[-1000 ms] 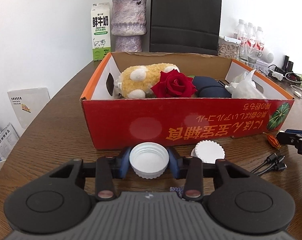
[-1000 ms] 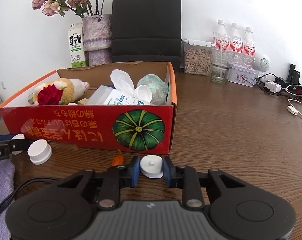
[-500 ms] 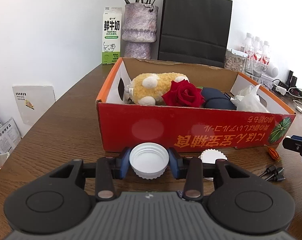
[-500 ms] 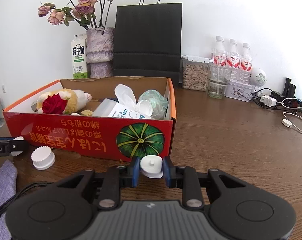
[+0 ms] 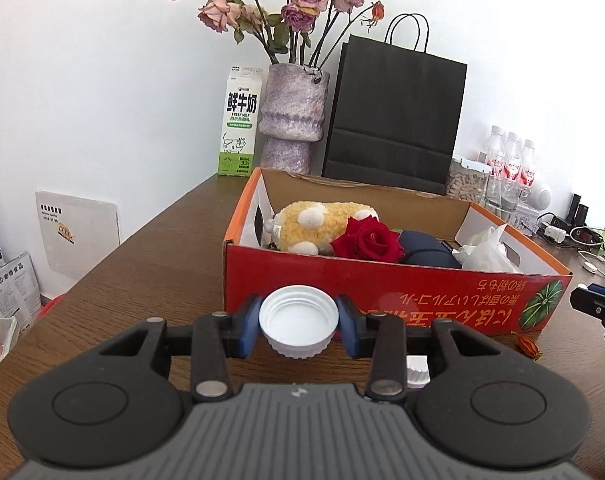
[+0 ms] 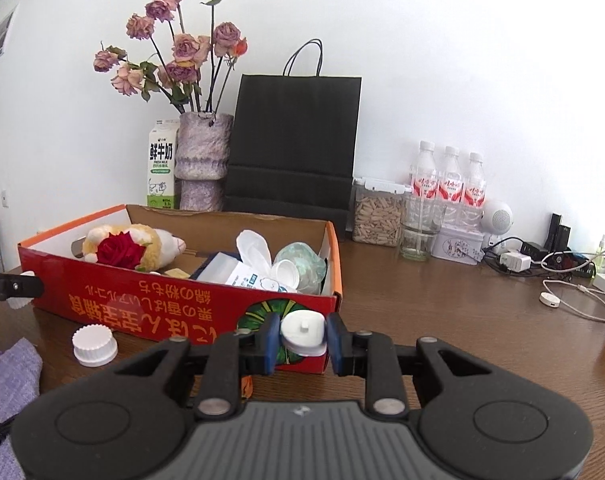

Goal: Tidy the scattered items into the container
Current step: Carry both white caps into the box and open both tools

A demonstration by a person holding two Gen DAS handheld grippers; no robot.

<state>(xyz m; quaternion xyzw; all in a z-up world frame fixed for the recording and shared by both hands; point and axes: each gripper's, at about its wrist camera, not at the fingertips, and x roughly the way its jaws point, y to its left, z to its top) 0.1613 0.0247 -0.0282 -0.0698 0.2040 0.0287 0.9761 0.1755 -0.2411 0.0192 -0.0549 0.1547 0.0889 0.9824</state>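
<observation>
Left wrist view: left gripper [image 5: 298, 326] pinches a round ribbed white cap [image 5: 298, 326] (hollow side up), held level before the red cardboard box [image 5: 382, 292].
Right wrist view: right gripper [image 6: 303, 334] clamps a smooth white plug [image 6: 303, 332], raised at the box's [image 6: 150, 312] pumpkin-printed corner; another ribbed cap [image 6: 94, 345] lies on the wooden table [image 6: 462, 320].

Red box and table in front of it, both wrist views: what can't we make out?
- Box floor, left wrist: near wall hides it.
- Ridged cap, left wrist: mostly behind the left gripper.
- Orange scrap, right wrist: mostly behind the right gripper.
- Purple cloth, right wrist: cut off by the frame edge.
</observation>
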